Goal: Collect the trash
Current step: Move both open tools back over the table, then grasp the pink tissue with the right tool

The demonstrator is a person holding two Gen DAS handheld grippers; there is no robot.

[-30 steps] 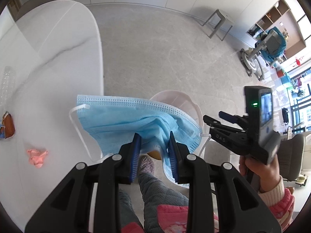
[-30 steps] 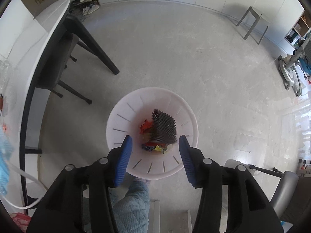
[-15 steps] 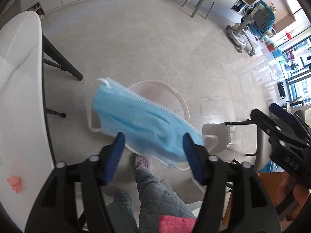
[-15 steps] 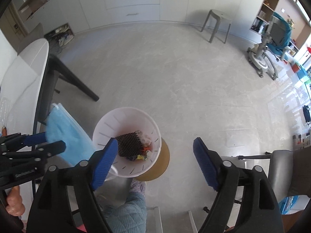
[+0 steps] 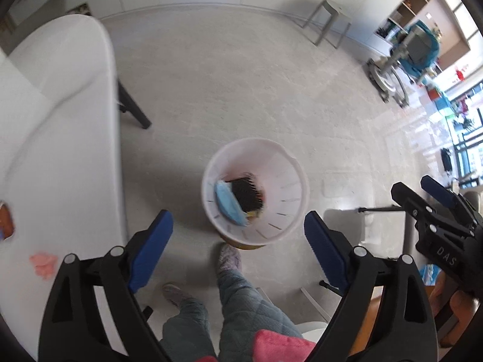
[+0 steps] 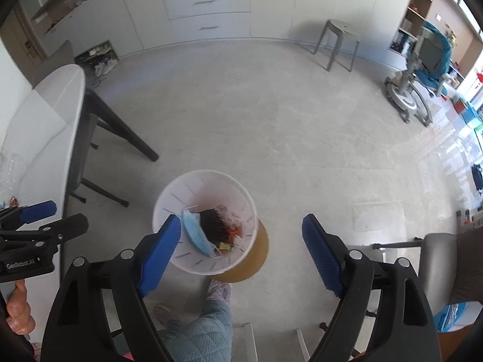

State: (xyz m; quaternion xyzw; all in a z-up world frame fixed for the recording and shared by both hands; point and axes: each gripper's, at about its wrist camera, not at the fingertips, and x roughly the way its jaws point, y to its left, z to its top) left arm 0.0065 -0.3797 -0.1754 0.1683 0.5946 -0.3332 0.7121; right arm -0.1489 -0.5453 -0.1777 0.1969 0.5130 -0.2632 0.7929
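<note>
The blue face mask (image 6: 197, 233) is no longer between the left gripper's (image 5: 238, 241) pads: a second ago they pinched it above the bin, and now it lies inside the white slotted bin (image 6: 169, 199), against its left wall beside a dark bristly brush (image 6: 212, 224) and some small coloured scraps. The left jaws have just been opening and stand wide with nothing between them, so this piece of trash counts as delivered. The right gripper (image 6: 241, 253) has also just been spreading its jaws, and they are released and empty too.

Both grippers point steeply down at the floor, the left one directly above the bin, the right one a little nearer, with the bin showing just past its left pad. The person's slippered foot (image 6: 219, 292) is planted at the bin's near edge.

More remains to collect: on the white table (image 5: 60, 126) at the left lie a crumpled pink scrap (image 5: 43, 264) and, at the very edge of the left wrist view, a brownish item that is probably a wrapper, though motion blur makes it hard to name.
</note>
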